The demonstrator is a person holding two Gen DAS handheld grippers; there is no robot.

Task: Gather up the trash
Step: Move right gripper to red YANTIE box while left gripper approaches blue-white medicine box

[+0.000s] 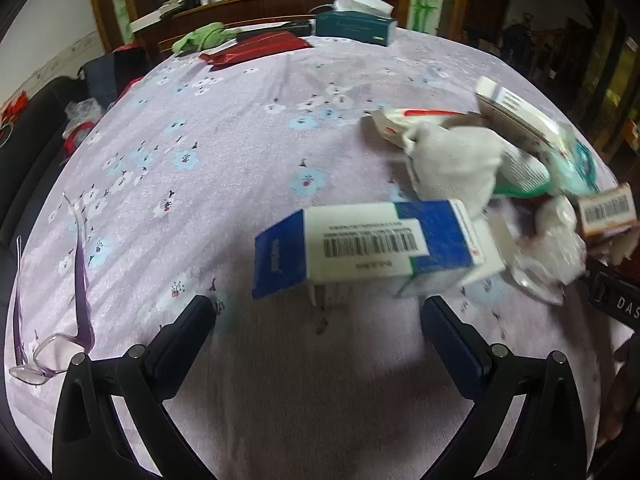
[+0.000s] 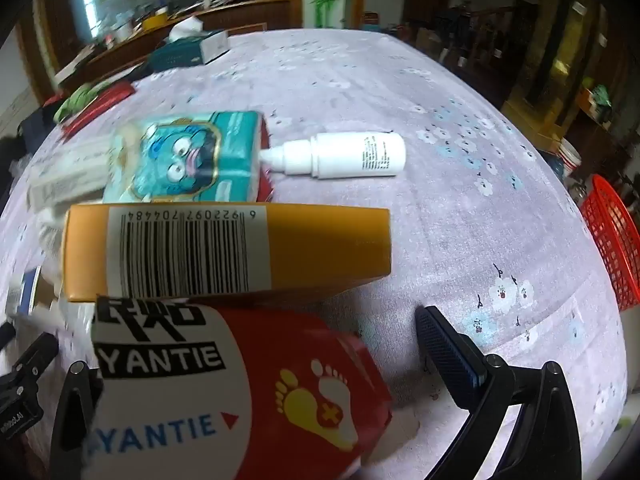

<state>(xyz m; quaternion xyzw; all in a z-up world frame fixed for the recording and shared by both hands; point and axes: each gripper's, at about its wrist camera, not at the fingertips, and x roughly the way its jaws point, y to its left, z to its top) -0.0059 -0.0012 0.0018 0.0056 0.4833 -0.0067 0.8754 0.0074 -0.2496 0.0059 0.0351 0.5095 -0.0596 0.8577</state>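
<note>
In the left wrist view my left gripper (image 1: 318, 314) is open just above the flowered tablecloth (image 1: 200, 168). A blue and white carton (image 1: 372, 248) with a barcode lies right in front of its fingertips, not between them. Behind the carton sits a heap of trash: crumpled white tissue (image 1: 452, 164), small boxes and wrappers. In the right wrist view my right gripper (image 2: 316, 320) is open. A red and white YANTIE box (image 2: 240, 392) lies between its jaws and hides the left finger; a gap separates it from the right finger (image 2: 448, 356). An orange barcode box (image 2: 228, 252) lies just ahead.
A teal cartoon tissue pack (image 2: 188, 156) and a white bottle (image 2: 344, 156) lie beyond the orange box. A red mesh basket (image 2: 612, 240) stands off the table's right edge. Purple glasses (image 1: 52, 344) lie at the left, a teal tissue box (image 1: 356, 26) and a red packet (image 1: 256, 46) at the far side.
</note>
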